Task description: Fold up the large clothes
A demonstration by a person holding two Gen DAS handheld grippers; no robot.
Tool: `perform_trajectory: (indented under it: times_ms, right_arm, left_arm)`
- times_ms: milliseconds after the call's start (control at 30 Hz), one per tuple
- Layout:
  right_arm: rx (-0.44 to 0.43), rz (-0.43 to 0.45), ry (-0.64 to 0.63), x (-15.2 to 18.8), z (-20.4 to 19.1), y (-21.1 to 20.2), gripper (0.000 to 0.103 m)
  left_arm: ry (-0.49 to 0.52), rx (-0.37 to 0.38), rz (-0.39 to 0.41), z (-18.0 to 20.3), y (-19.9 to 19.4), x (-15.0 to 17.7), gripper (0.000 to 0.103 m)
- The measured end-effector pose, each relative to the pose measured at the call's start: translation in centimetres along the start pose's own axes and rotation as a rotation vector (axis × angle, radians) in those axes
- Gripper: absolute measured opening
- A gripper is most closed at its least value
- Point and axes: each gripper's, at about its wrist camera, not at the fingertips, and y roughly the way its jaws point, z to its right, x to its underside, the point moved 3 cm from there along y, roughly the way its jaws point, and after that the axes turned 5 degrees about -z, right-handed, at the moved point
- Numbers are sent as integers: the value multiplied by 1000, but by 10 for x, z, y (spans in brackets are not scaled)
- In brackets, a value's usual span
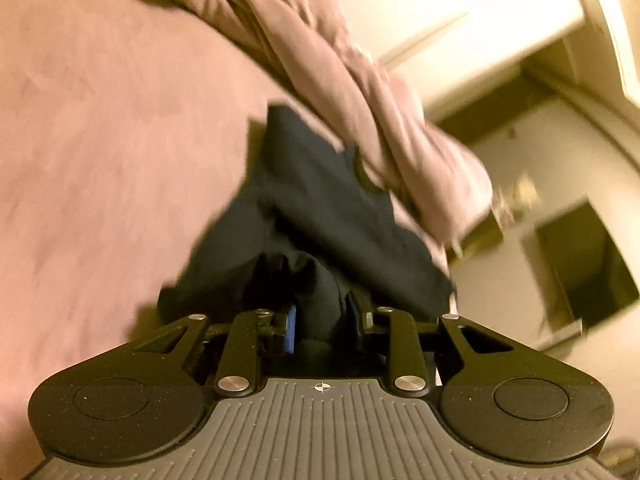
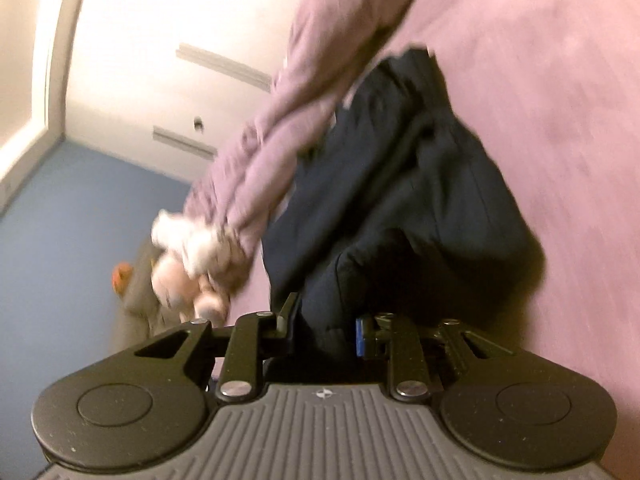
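On a bed (image 1: 100, 128) covered in pink, a dark navy garment (image 1: 320, 200) is seen lifted at one end, the rest of it trailing across the cover. Beside the garment, on the side toward the bed's edge, a rumpled pink duvet (image 1: 360, 80) is bunched in a long roll. At the duvet's near end, in the right view, a pale soft toy (image 2: 188, 256) is seen, blurred.

A bunched fold of the garment is clamped between the jaws of the left gripper (image 1: 320, 312), which are drawn close on the cloth. Another fold of the same garment (image 2: 400, 168) is pinched in the right gripper (image 2: 324, 328), its jaws likewise narrowed on fabric. Two separate points appear to be held so that the cloth can be raised and spread before a fold is laid; this is a judgement. Both views are smeared by motion, so finer detail of the garment cannot be told.
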Motion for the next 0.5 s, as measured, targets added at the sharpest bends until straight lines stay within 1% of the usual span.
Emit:
perform_trajectory:
  times_ms: [100,167,267,400,467,500]
  right_arm:
    - [29,73,29,-33,-2,20,25]
    - [66,121,62,-53,3,34,25]
    - [146,169,89,-77,9,56,25]
    - [221,144,116,-94,23,83,25]
    - [241,124,99,-97,27,92,25]
    - [247,117,92,-99,28,96,27]
  left_arm:
    - [-70,-30,49,-3,23,-27,29]
    - [-111,-67,77,-7,40,-42,29]
    - [-153,-124,59,-15,70,-57,29]
    - [-171,-170,12,-26,99,-65,29]
    - [-185,-181,-3,-31,105,-66,31]
    - [-200,-182,-3,-34,108,-67,34]
